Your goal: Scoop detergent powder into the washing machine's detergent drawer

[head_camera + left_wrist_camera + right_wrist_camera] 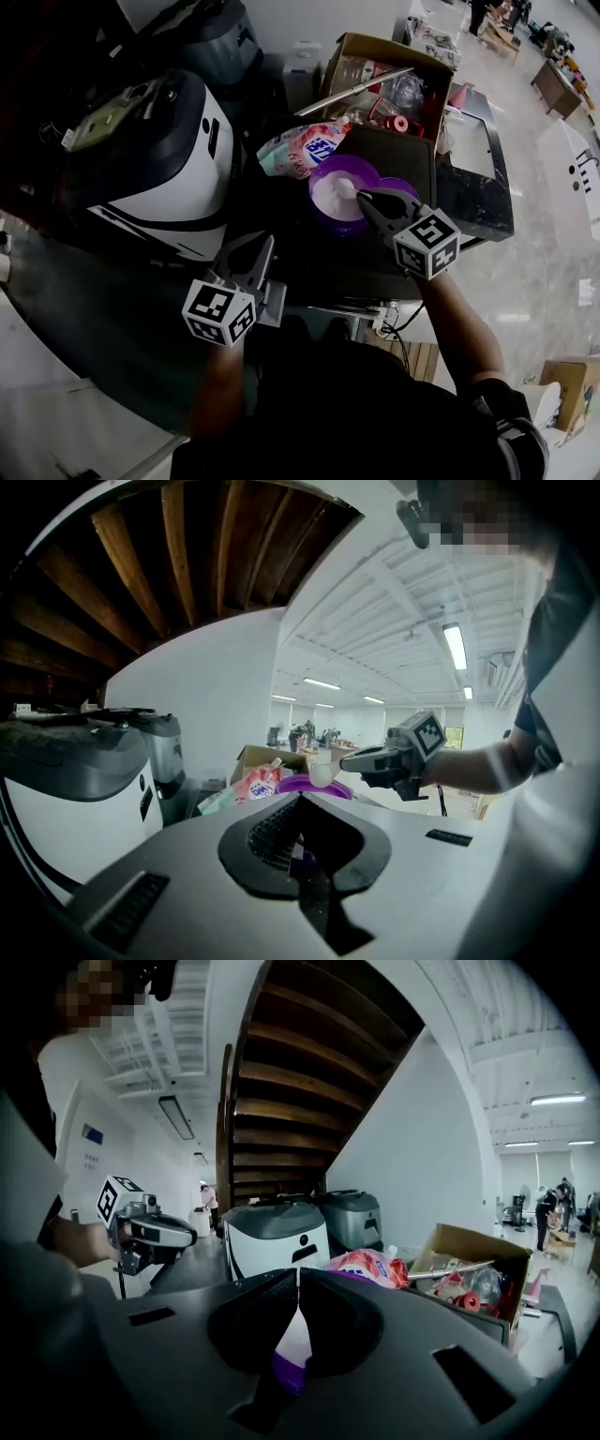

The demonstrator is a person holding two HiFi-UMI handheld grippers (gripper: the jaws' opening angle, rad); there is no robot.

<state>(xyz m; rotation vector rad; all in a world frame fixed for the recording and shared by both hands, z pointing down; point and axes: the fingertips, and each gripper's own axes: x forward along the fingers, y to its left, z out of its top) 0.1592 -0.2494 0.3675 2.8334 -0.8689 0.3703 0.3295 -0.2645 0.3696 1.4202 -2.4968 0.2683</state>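
Note:
A purple bowl (323,214) of white detergent powder stands on a dark machine top. My right gripper (364,195) is shut on the handle of a white scoop (347,187), whose rounded end rests in the powder. The left gripper view shows the scoop (322,774) heaped white just above the bowl's rim (298,785). Between the right jaws, the white handle (295,1335) shows over purple. A pink detergent bag (305,148) lies behind the bowl. My left gripper (261,246) hovers shut and holds nothing, nearer the person and left of the bowl. No detergent drawer is visible.
A white appliance with a dark lid (178,169) stands to the left, with a grey one (220,42) behind it. An open cardboard box (394,84) of bottles and clutter sits behind the bowl. Glossy floor (544,216) lies to the right.

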